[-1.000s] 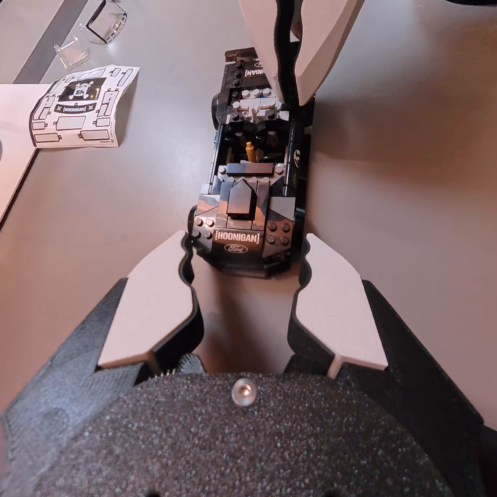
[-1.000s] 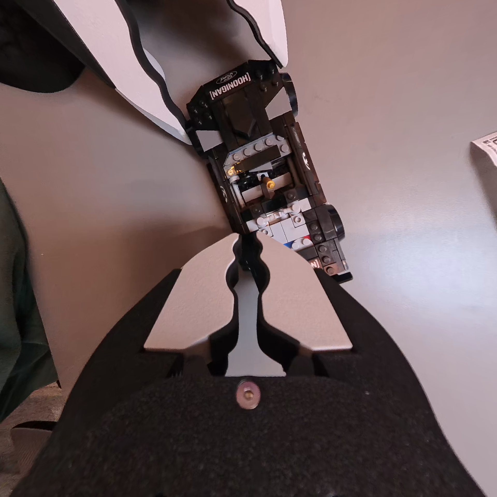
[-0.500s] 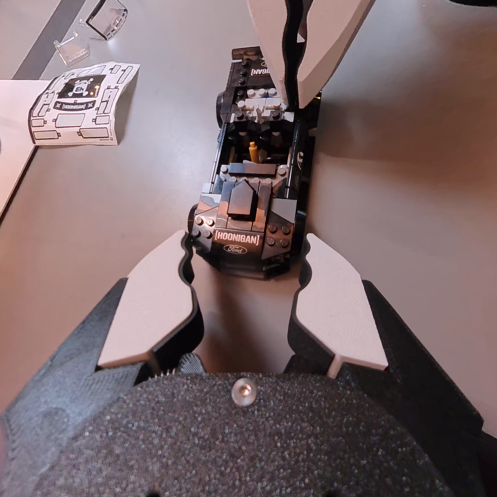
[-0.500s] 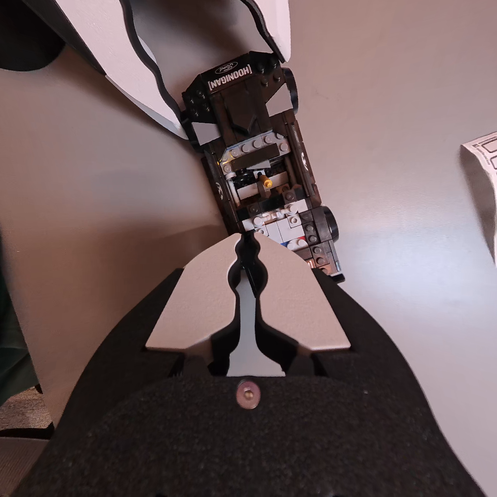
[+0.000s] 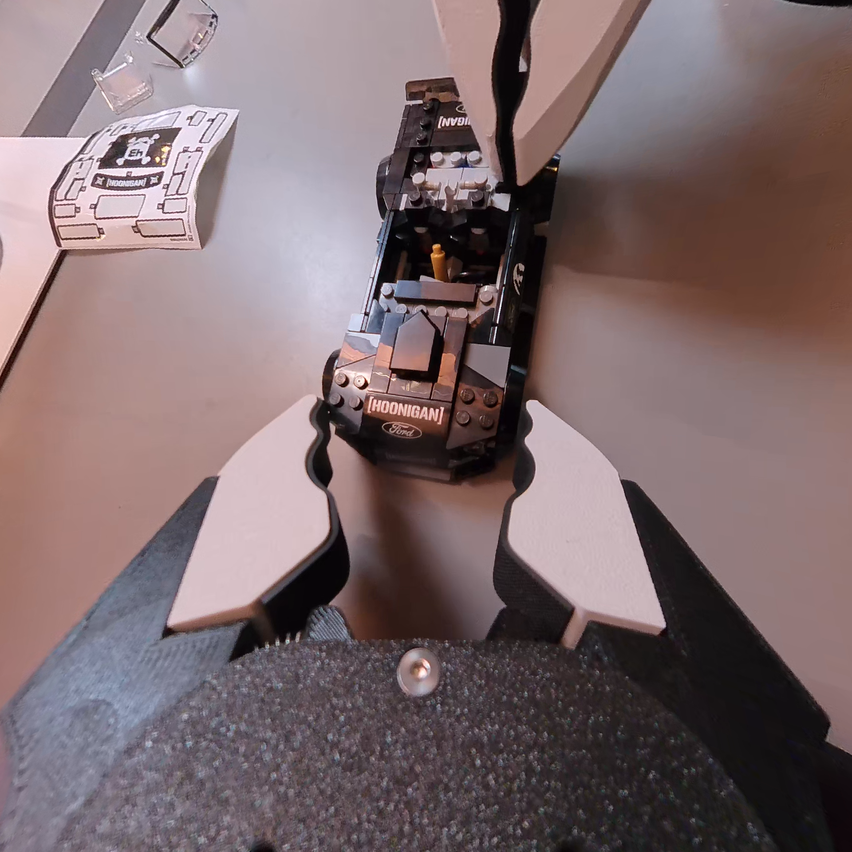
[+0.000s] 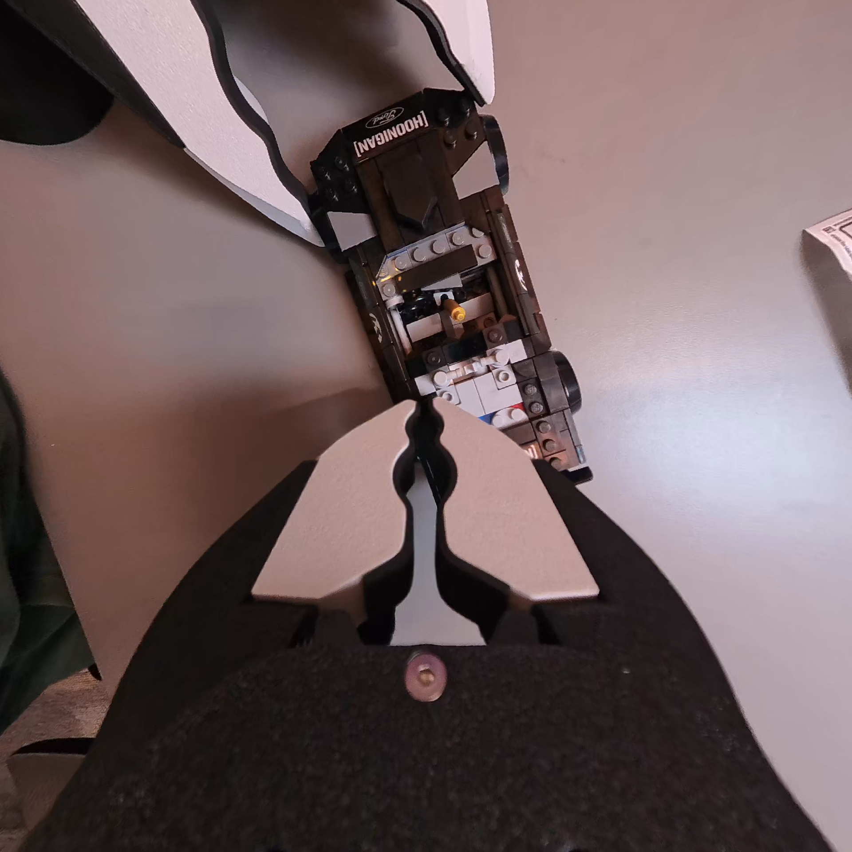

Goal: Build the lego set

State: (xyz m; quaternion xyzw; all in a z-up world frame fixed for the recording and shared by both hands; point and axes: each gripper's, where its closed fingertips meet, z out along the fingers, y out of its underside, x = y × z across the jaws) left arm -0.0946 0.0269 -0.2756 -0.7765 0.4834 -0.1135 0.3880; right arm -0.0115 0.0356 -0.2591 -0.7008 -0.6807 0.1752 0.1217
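I'm over a smooth, matte grey surface [image 5: 184, 350] catching soft warm light. A dark grey stripe [image 5: 69, 83] crosses its far-left corner, and mottled brownish floor [image 6: 41, 710] shows past the near edge.

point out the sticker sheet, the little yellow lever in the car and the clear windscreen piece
sticker sheet [image 5: 138, 180], left wrist view, on its printed middle
yellow lever [image 5: 439, 262], left wrist view, on its upright shaft inside the cockpit
clear windscreen piece [image 5: 184, 34], left wrist view, on its dark-edged transparent panel
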